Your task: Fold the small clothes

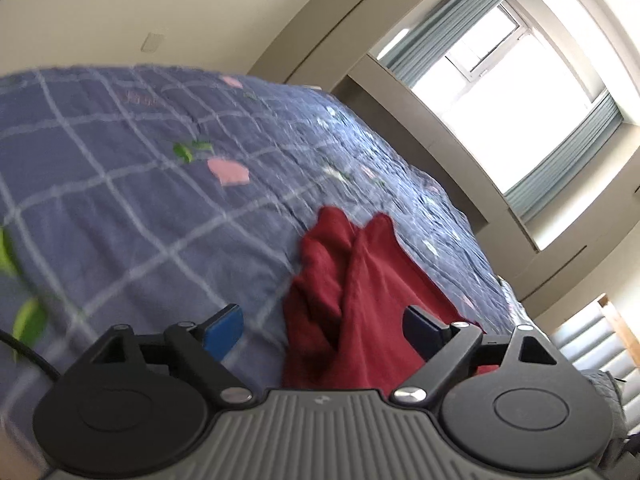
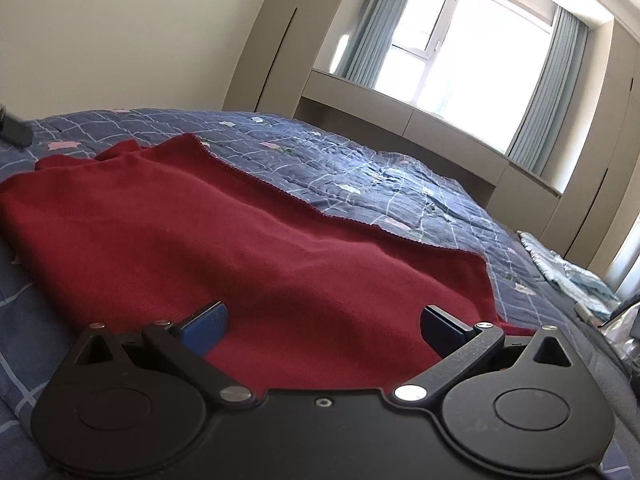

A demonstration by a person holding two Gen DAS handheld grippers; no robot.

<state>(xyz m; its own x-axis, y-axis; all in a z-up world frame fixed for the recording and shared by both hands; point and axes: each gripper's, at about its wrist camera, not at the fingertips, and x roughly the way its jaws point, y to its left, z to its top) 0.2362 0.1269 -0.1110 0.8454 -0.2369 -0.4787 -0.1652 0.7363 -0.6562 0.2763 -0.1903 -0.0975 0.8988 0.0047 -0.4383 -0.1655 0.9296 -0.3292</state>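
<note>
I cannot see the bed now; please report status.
Left tool open, right tool open, both empty. Red garment on bedspread, one end bunched. Nothing in the way.

Bed: a big bed under a blue quilt with white check lines and small pink and green shapes (image 2: 360, 168) fills the lower half of both views.
Wall: a plain cream wall (image 2: 120, 32) sits in the upper left.
Window: a wide bright window with white frames (image 2: 460, 48) is in the upper right, and strong daylight comes in.
Curtains: pale blue-grey curtains (image 2: 548, 92) hang at both sides.
Cupboards: tall beige cupboards (image 2: 272, 40) stand beside the window.
Ledge: a long beige ledge (image 2: 420, 120) runs under it.
</note>
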